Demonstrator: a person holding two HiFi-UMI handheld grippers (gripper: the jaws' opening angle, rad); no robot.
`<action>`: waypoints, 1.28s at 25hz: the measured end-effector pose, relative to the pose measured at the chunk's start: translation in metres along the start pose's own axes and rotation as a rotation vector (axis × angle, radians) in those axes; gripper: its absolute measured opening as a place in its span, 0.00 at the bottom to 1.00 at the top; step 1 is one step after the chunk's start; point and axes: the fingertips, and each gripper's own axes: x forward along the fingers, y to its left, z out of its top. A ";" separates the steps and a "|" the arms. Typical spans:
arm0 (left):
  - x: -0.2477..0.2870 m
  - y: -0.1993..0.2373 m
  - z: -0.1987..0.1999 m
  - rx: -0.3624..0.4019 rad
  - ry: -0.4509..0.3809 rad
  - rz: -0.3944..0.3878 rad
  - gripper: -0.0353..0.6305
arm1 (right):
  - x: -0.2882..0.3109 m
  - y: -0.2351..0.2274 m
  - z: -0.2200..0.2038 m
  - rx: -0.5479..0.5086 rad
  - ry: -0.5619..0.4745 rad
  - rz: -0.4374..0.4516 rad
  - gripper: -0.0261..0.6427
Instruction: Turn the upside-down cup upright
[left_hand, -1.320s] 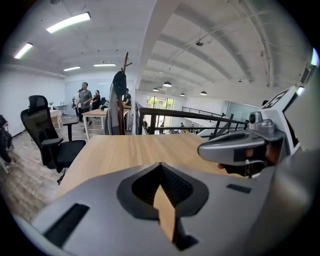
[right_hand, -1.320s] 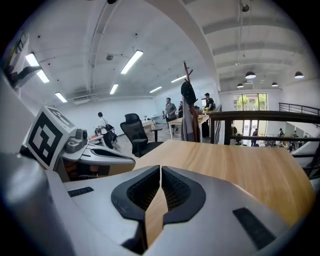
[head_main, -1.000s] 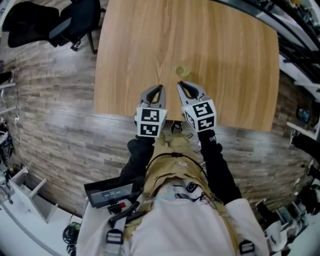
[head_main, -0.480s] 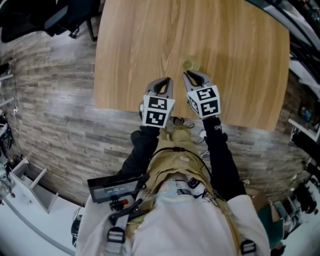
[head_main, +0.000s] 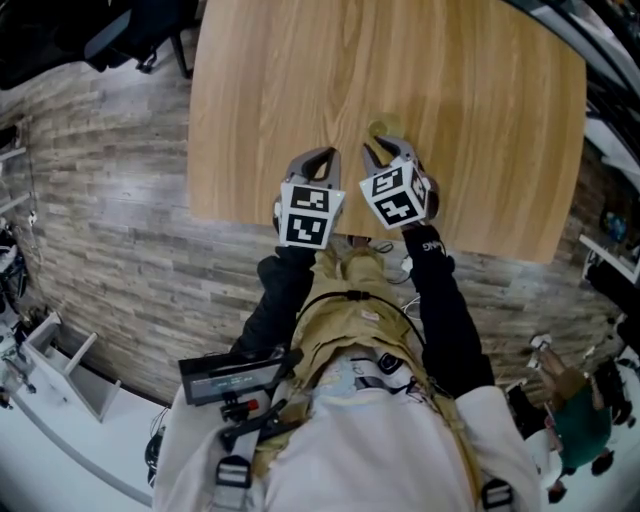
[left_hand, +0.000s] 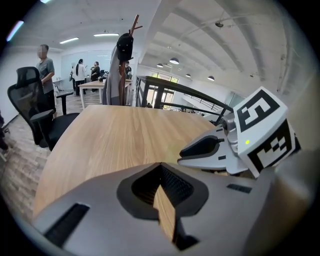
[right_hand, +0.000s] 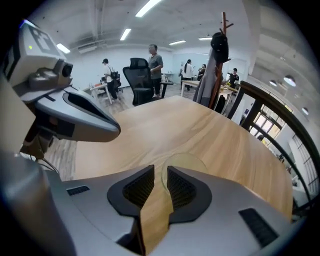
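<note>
Yellowish translucent cup (head_main: 381, 129) on wooden table (head_main: 260, 90) near front edge, just at right gripper (head_main: 384, 149) tips, jaws slightly apart, just opening, gripping nothing, left gripper (head_main: 322, 156) alongside, jaws closed, empty

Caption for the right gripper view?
Right gripper, jaws just opening with nothing between, points at the translucent cup on the table.

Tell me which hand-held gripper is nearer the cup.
Right. The right hand-held gripper, its jaws just opening, has the cup right past its tips, not between them; the left hand-held gripper hangs off to the cup's left.
</note>
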 end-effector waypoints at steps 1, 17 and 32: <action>0.001 0.002 -0.001 -0.002 0.004 0.003 0.06 | 0.004 0.000 -0.002 -0.038 0.028 -0.006 0.18; -0.002 -0.002 -0.008 -0.002 0.002 -0.003 0.06 | -0.004 0.011 -0.004 0.376 -0.135 0.185 0.10; -0.010 -0.005 -0.027 -0.003 0.024 -0.009 0.06 | 0.006 -0.021 -0.059 0.947 -0.308 0.302 0.11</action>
